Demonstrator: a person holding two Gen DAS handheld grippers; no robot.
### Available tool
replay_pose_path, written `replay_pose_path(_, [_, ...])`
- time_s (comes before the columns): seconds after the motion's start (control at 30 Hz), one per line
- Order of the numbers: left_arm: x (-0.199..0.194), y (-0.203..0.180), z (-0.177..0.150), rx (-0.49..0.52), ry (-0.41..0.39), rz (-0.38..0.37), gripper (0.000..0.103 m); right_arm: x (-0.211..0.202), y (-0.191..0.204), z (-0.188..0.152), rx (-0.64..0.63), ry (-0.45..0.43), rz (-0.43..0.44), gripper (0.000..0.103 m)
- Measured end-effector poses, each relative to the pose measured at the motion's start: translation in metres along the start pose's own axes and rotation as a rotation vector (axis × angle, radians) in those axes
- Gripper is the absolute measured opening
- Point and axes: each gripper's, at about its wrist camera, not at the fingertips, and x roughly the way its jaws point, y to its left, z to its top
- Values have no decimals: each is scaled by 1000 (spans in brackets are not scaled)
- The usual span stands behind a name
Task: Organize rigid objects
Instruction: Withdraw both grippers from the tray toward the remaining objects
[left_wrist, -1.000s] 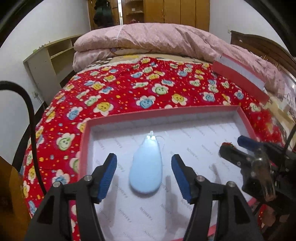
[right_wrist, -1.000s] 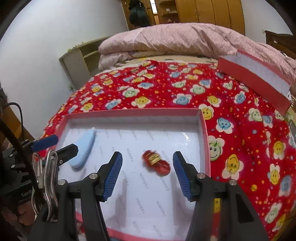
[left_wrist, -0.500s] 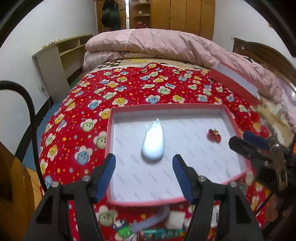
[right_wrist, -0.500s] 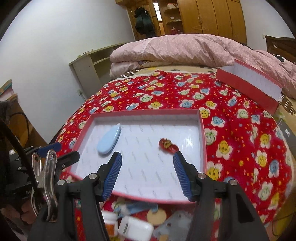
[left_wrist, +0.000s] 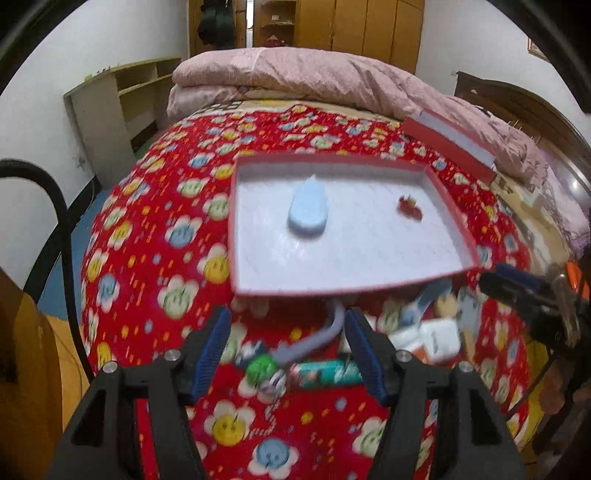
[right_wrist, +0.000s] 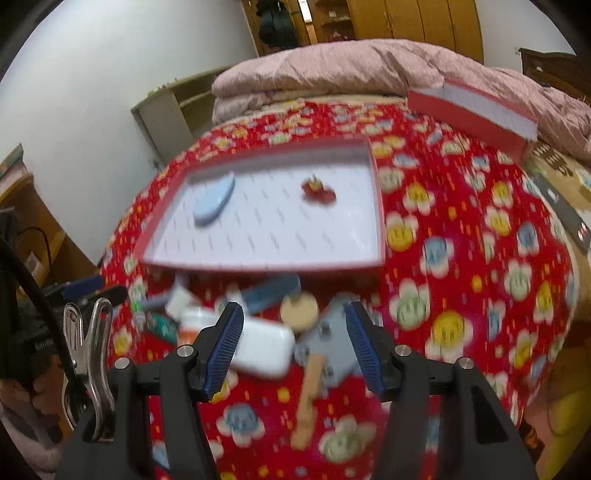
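Sitting inside the red-rimmed tray (left_wrist: 448, 221), the pale blue teardrop piece (left_wrist: 308, 212) and a small red trinket (left_wrist: 409, 206) lay well apart on its white floor. Just below the near rim waited the unsorted clutter (right_wrist: 258, 325): a white case (right_wrist: 264, 350), a tan disc (right_wrist: 299, 308), blurred bits. Both jaws stood apart and empty, the left hand-held gripper (left_wrist: 288, 350) and right hand-held gripper (right_wrist: 293, 345) poised over that pile on the red quilt (right_wrist: 461, 258), likely choosing the next pick.
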Motion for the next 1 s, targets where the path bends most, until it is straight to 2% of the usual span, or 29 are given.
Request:
replay_pose_path(0.17, [1,13,-24,-19,26,5,68,-2,-1,-31,-13,42,-16,59])
replay_pose_path(0.37, [7,23,-43,-38,59,0,68,2,5,-52,-55,66,-30,59])
replay_pose_path(0.5, [11,21,-48,-17,58,4,68,9,8,-57,-65,87,-33,59])
replay_pose_path(0.67, [14,23,-50,11,44,53,68,20,7,-64,-46,120,-26,59])
replay_pose_path(1.0, [19,26,-56,-13,32,-5,68,17,7,-71,-48,79,-23,59])
